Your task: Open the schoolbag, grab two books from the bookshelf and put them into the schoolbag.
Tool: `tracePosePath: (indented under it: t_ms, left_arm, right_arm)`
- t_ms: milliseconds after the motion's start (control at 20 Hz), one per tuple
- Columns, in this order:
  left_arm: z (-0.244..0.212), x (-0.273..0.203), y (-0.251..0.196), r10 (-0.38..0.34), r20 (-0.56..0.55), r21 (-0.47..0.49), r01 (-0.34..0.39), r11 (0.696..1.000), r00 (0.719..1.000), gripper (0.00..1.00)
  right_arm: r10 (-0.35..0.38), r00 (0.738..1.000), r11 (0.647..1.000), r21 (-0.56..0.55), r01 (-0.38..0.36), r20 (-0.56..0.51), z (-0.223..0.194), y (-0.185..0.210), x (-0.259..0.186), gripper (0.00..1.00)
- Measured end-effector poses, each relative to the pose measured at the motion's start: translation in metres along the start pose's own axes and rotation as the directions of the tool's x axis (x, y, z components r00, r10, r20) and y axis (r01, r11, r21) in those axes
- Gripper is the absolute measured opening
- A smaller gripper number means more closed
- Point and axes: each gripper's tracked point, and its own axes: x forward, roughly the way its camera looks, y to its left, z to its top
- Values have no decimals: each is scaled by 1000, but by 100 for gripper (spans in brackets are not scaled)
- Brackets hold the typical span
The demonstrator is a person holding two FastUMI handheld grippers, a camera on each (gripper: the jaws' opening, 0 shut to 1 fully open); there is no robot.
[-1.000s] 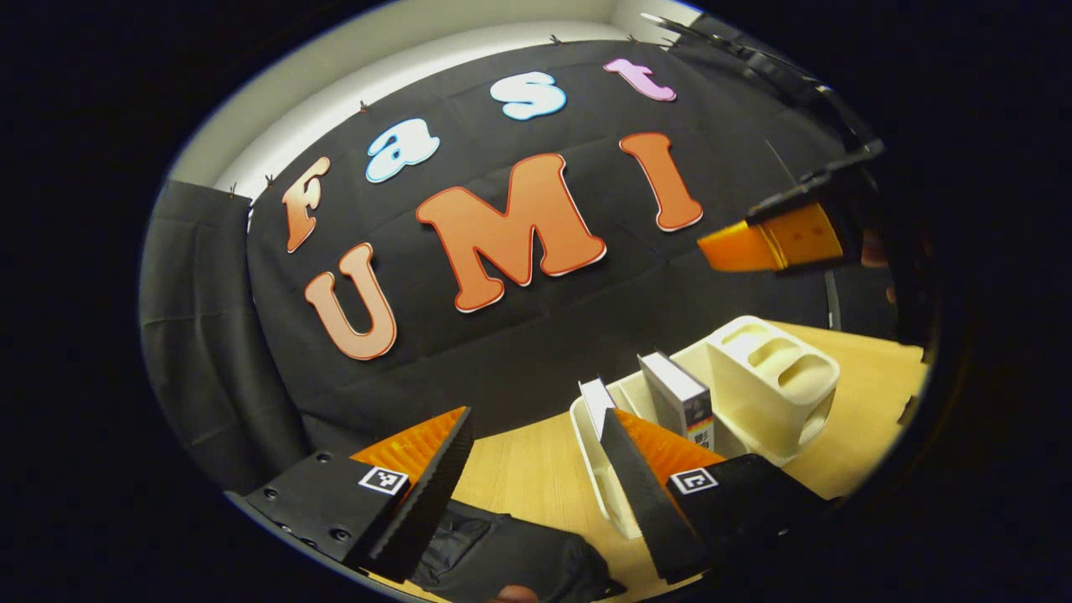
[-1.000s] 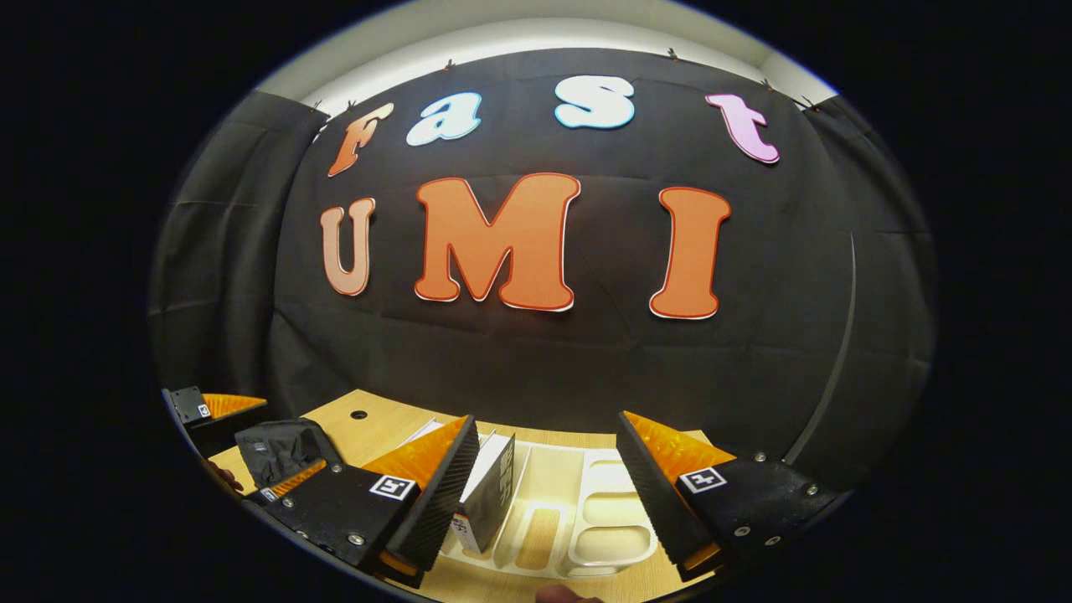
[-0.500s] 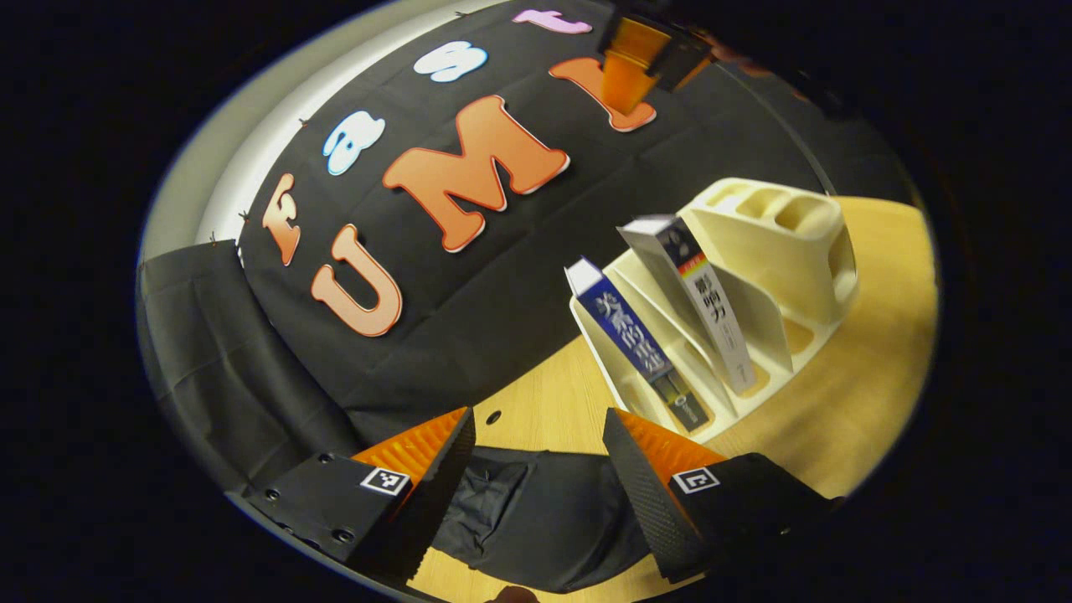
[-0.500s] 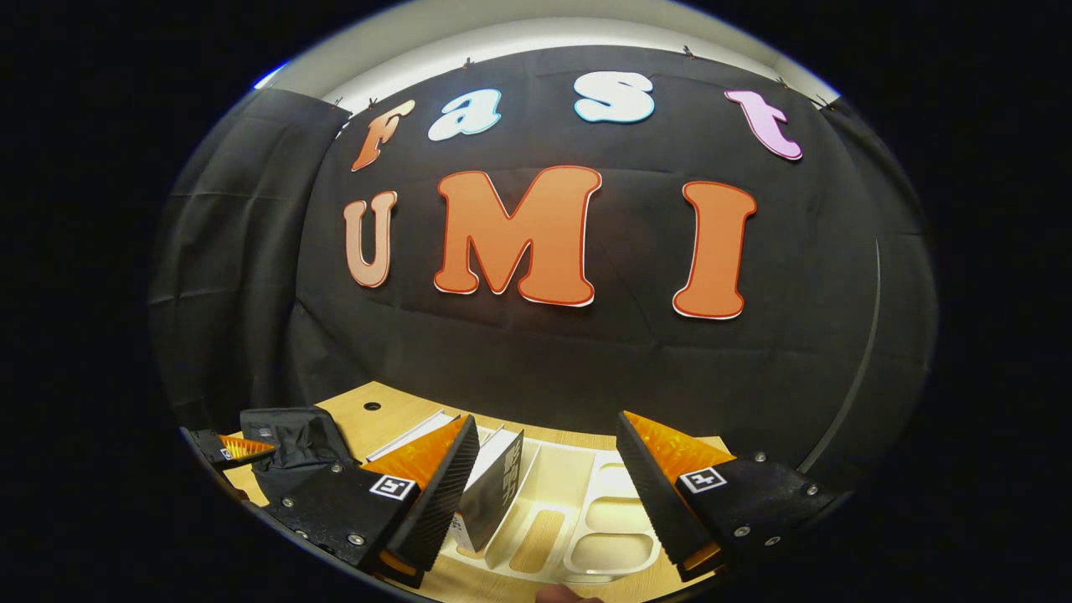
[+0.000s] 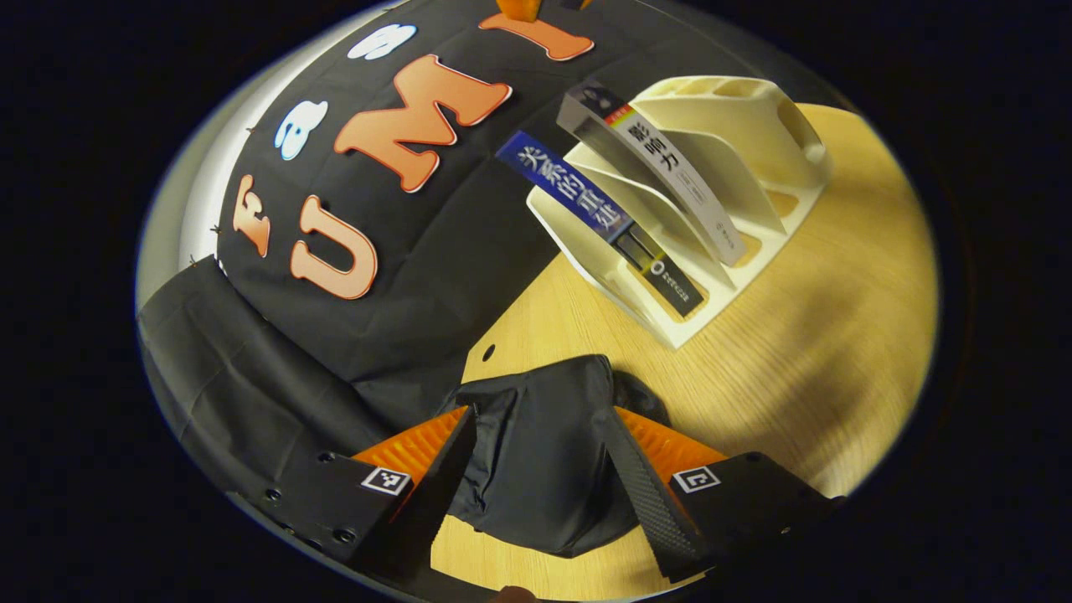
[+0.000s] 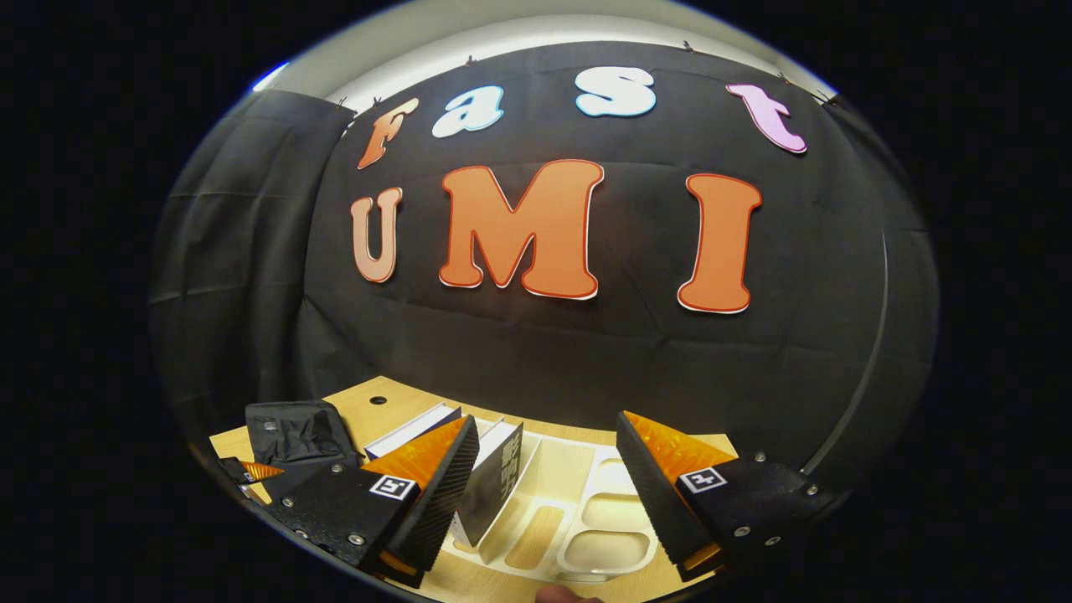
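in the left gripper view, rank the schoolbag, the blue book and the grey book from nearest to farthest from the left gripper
1. Schoolbag, between the left gripper fingers.
2. Blue book, bookshelf's outermost slot, bag side.
3. Grey book, next slot behind it.

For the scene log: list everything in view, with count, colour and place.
schoolbag: one, black, on the table between the left gripper's fingers
bookshelf: one, cream, on the table beyond the bag
blue-spined book: one, leaning in the shelf's outer slot
grey-spined book: one, leaning in the next slot
table: one, light wood
left gripper: one, open, over the bag
right gripper: one, open, above the shelf
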Motion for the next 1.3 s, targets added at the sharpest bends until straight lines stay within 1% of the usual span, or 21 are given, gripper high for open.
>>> tracePosePath:
  t_ms: [100,250,400,600,700,750,800,850,900,950,1000,1050,1100,1150,1200,1250,1300]
  left_arm:
    - [-13,8,-6,-15,-40,17,16,1000,999,97]
    - [-36,17,-12,-13,-114,8,14,1000,993,97]
    - [-40,27,-8,30,-125,36,-25,999,992,96]
    - [-43,39,2,69,-146,81,-58,995,987,95]
    - [-46,47,5,68,-162,81,-56,995,985,91]
    - [-46,50,6,69,-169,83,-55,995,983,84]
    - [-47,54,7,65,-177,88,-50,995,982,80]
    - [-49,58,9,59,-184,87,-44,995,981,72]
    - [-50,63,10,46,-192,83,-31,996,980,69]
    - [-53,66,10,31,-200,73,-17,997,979,58]
    - [-55,70,9,11,-201,62,1,998,979,61]
    - [-55,72,12,-5,-203,54,17,998,979,50]
    - [-52,74,17,-19,-195,39,27,999,981,36]
    - [-49,74,23,-36,-187,22,41,999,982,25]
    - [-45,73,29,-60,-173,0,61,998,983,20]
    - [-44,72,32,-95,-171,-22,93,995,981,12]
    - [-41,70,37,-125,-160,-37,121,992,979,11]
  right_arm:
    - [0,1000,1000,11,0,-6,-2,-4,1,98]
    - [-16,1000,1000,5,16,-4,-1,-11,2,98]
    - [-12,1000,1000,20,13,-14,-3,-12,3,98]
    - [-13,1000,1000,7,13,-3,3,-11,5,98]
    - [-7,1000,1000,5,7,-7,4,-9,5,98]
    - [-8,1000,1000,1,8,-5,6,-9,5,98]
    - [-9,1000,1000,-4,9,-3,8,-7,5,98]
    - [-11,1000,1000,-8,11,0,10,-6,4,98]
    - [-10,1000,1000,-15,10,2,13,-4,4,98]
    - [-19,1000,1000,-24,19,0,14,-3,5,98]
    - [-27,1000,999,-31,27,-3,15,-2,7,98]
    - [-38,999,999,-35,37,-8,17,1,8,98]
    - [-40,999,999,-37,40,-11,19,6,10,98]
    - [-48,999,998,-42,47,-14,22,10,12,98]
    - [-57,998,997,-51,56,-18,24,14,15,98]
    - [-75,997,996,-58,73,-24,27,18,18,98]
    - [-82,996,995,-55,80,-33,28,25,20,98]
